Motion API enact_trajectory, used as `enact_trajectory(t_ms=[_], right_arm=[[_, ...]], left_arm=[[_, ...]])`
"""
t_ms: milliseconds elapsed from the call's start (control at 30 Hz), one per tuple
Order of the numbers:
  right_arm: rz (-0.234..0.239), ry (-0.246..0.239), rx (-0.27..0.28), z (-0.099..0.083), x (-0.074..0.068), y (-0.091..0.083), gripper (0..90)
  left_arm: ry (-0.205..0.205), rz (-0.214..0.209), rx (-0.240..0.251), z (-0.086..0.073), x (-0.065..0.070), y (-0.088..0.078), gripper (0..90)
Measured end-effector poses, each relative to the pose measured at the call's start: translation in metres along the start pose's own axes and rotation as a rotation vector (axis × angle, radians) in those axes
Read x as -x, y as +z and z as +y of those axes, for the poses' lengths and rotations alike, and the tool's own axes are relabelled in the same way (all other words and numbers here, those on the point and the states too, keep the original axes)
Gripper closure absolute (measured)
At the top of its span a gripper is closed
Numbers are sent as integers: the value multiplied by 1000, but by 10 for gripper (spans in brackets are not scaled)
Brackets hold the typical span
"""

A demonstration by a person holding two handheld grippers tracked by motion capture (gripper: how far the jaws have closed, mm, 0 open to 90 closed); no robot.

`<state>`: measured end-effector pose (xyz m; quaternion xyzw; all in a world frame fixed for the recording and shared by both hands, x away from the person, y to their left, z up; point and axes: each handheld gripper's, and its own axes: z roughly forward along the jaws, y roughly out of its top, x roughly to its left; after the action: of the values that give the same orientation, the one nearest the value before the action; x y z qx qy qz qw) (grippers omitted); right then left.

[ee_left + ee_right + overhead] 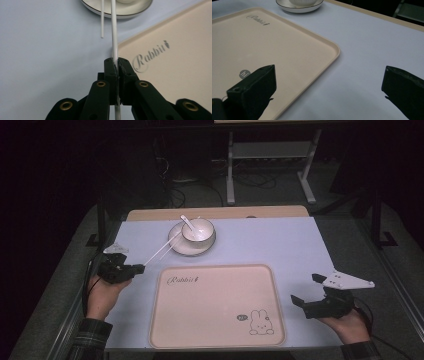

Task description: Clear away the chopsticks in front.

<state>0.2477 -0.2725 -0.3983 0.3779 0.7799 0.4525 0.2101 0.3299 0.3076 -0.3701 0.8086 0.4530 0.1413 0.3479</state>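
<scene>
My left gripper (pixel 140 267) (pixel 117 61) is at the table's left, shut on a white chopstick (pixel 159 252) (pixel 113 37) that slants up to the white plate (pixel 175 245) (pixel 120 13). Beside it a second chopstick (pixel 170 251) (pixel 102 22) rests with its far end on the plate's rim. On the plate stands a white bowl (pixel 198 230) with a white spoon (pixel 186 221) in it. My right gripper (pixel 306 289) (pixel 329 67) is at the table's right, beside the tray, open with nothing between its jaws.
A beige tray (pixel 217 305) (pixel 274 45) (pixel 175 57) with "Rabbit" lettering and a bunny drawing lies in the front middle of the pale blue table (pixel 280 245). Beyond the table's far edge are a dark floor and a white stand (pixel 270 165).
</scene>
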Motion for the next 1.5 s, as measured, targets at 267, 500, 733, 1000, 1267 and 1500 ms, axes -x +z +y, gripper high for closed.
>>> enact_trajectory(t_ms=[267,500,733,1000,1267,1500], right_arm=[[-1,-3,2,0,0,0,0],[0,-6,-1,1,-1,0,0],[0,-12,-4,1,-2,1,0],[1,-13,-7,1,-1,2,0],[4,-13,-7,1,-1,2,0],[4,-17,-9,2,-2,3,0]], left_arm=[[30,-41,22,-13,28,-13,862],[55,-86,14,-23,48,-11,862],[92,-128,-16,-27,68,2,862],[131,-158,-78,-29,82,21,861],[115,-165,-103,-33,82,32,859],[131,-158,-179,-37,86,48,852]])
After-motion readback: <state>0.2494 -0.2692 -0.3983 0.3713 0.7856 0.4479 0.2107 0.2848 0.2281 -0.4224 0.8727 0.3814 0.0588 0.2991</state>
